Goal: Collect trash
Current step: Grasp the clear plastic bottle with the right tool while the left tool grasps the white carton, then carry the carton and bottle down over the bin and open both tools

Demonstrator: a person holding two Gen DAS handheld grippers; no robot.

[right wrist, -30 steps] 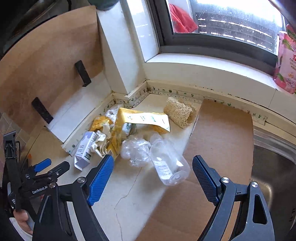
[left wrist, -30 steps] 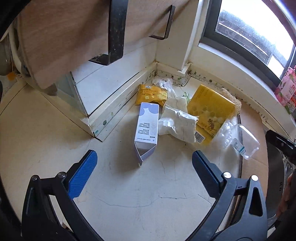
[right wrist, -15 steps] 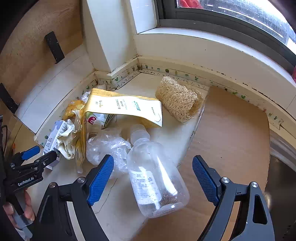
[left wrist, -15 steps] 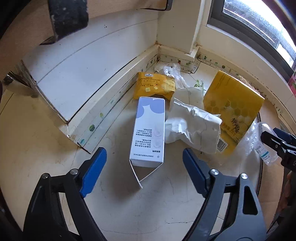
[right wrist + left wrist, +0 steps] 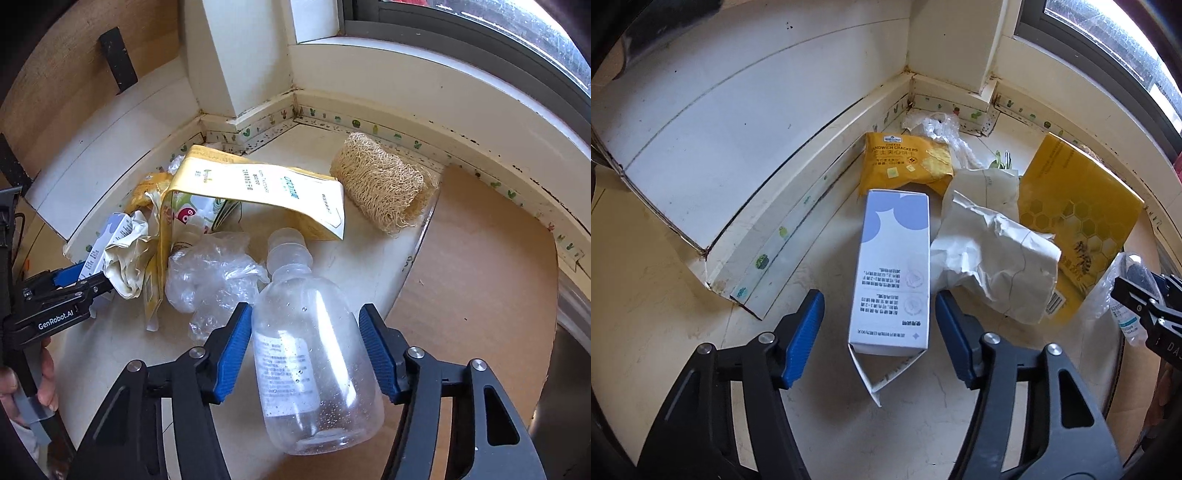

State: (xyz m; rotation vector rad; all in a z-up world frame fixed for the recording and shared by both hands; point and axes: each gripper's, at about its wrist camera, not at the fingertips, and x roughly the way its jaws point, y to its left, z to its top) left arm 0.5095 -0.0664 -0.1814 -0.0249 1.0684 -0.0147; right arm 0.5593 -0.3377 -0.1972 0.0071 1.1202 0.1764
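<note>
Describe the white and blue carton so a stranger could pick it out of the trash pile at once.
Start at the counter corner under the window, where the litter is heaped. At the heap's near edge, in front of the yellow cracker packet, lies the white and blue carton. It is the only rigid box there, lying flat with its near end flaps open, beside crumpled white paper.
</note>
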